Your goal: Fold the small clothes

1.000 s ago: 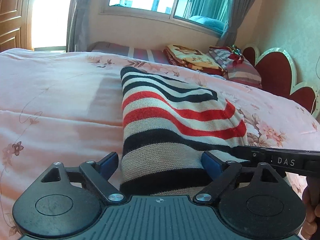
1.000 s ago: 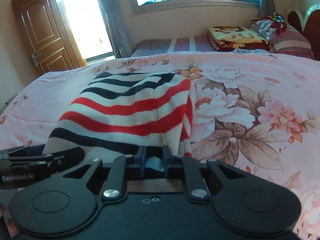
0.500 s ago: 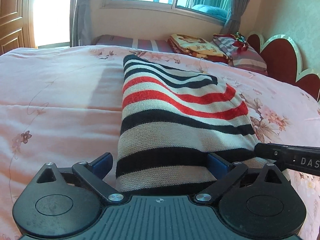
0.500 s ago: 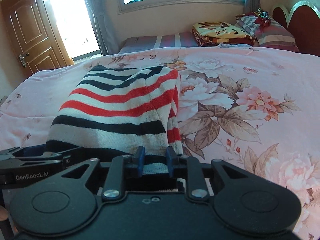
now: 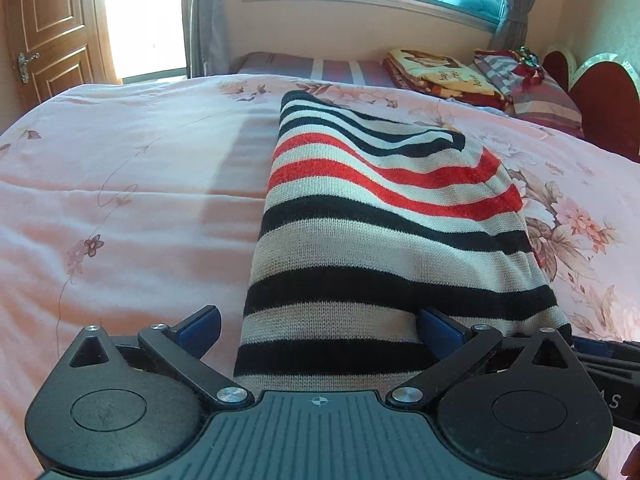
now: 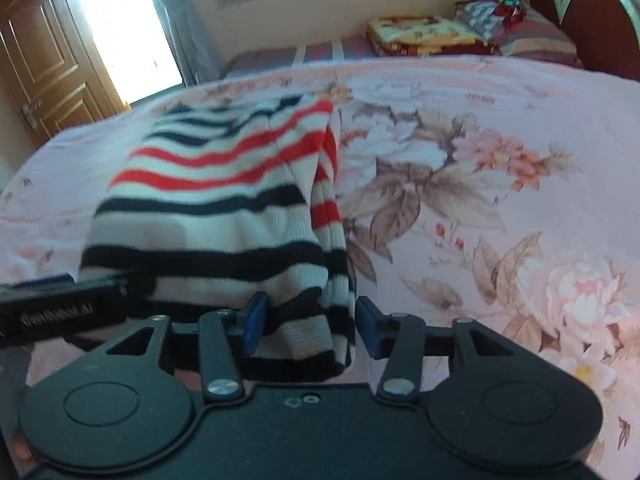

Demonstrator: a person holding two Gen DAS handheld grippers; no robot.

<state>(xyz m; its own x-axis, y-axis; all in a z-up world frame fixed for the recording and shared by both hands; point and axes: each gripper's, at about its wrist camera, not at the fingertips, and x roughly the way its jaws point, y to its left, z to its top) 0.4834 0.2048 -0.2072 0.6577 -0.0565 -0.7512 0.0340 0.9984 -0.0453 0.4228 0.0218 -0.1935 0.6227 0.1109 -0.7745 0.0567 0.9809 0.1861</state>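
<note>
Both claws are opening at the near end of the striped knit sweater (image 5: 372, 240): left claw (image 5: 320, 330) wide, right claw (image 6: 306, 326) half-spread astride its hem; its long axis runs away across the bed (image 5: 120, 200) toward the window

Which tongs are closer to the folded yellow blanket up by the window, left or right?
Right, by a judgement call. Both tongs sit at the near end of the striped sweater; the right tongs hold its blanket-side edge, the left tongs its far side. The folded yellow blanket lies well beyond both.
</note>
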